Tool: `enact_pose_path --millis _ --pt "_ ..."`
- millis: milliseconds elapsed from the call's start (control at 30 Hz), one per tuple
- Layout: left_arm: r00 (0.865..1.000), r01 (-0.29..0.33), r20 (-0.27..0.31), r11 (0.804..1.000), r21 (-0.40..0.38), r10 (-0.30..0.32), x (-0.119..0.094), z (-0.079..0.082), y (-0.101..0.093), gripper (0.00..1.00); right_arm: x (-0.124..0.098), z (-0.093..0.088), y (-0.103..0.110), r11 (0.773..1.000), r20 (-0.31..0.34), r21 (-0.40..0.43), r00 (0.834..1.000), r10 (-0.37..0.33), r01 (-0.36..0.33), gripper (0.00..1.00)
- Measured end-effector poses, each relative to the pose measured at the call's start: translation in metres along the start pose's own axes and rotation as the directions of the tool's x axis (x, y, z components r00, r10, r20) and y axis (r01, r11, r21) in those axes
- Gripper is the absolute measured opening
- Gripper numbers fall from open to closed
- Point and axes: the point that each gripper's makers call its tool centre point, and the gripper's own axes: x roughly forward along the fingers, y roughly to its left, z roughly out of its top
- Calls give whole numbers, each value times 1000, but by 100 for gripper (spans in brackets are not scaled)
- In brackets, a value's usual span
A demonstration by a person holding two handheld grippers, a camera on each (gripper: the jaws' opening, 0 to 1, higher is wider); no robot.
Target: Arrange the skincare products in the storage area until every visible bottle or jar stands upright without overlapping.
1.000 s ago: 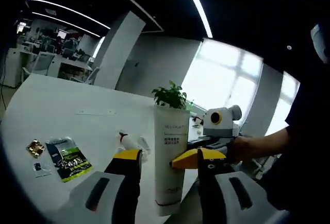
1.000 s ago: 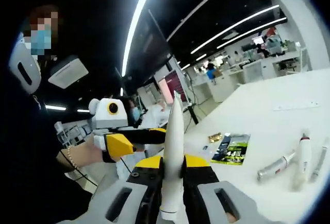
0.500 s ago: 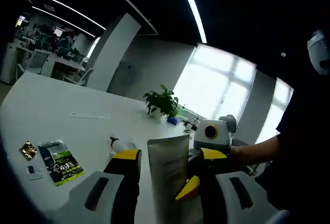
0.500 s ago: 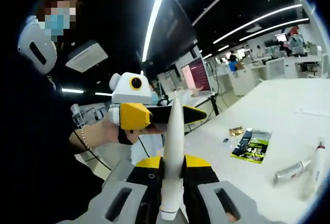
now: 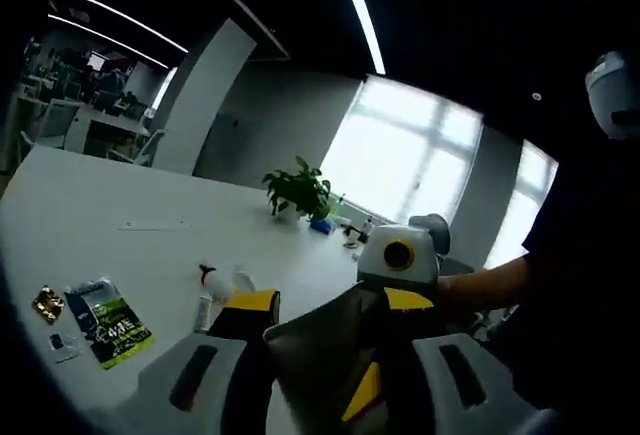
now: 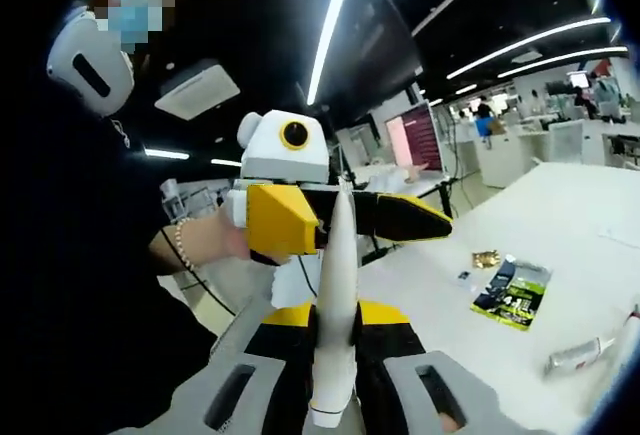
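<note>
A: What are the jaws doing?

B: In the right gripper view, the right gripper (image 6: 333,340) is clamping its 2 jaws on a white tube (image 6: 335,285), seen edge-on and pointing up between them. In the left gripper view, the left gripper (image 5: 318,330) is showing the tube's flat face (image 5: 315,360) between its 2 jaws. Whether those jaws are pressing on it or merely standing around it, I cannot tell.

A: Where is the tube, then?

B: It is hanging in the air above the worktop (image 5: 90,230), between the 2 grippers, not standing on anything. The left gripper is also crossing the right gripper view (image 6: 300,210), just behind the tube, with a hand (image 6: 205,240) holding it.

A: What else is lying about?

B: A small bottle with a red cap (image 5: 207,295) is lying on its side on the worktop, with a pale item just beside it that I cannot make out. A green sachet (image 5: 108,313) and a gold packet (image 5: 46,302) are lying flat nearby. A potted plant (image 5: 295,190) is sitting at the far edge.

A: So how far along are we?

B: Early, I am judging. Nothing is standing upright yet; the tube is waiting to be set down, and the lying bottle is waiting to be stood up.
</note>
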Motion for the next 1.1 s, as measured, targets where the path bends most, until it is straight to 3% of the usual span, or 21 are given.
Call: enact_pose_path --millis 100,200,433,600,700,1100 --pt "1000 -4 26 1000 4 4 -1 8 -2 34 0 0 1 1000 -8 -13 1000 12 -12 7" --pt "1000 -16 5 999 35 16 -1 10 -4 29 0 -1 2 999 -28 -40 999 26 -27 7" --pt "1000 -17 -23 997 69 19 4 12 -5 29 -3 2 1 997 -30 -72 999 36 -38 7" --pt "992 24 -122 991 129 -8 6 0 -14 27 -9 2 2 992 -34 -96 997 74 -77 7" --pt "990 35 -141 989 145 -14 7 -2 -17 26 -13 4 1 990 -32 -111 996 89 -92 7" --pt "988 74 -145 983 169 -49 9 2 -24 22 -20 8 1 984 -11 -106 990 144 -144 7"
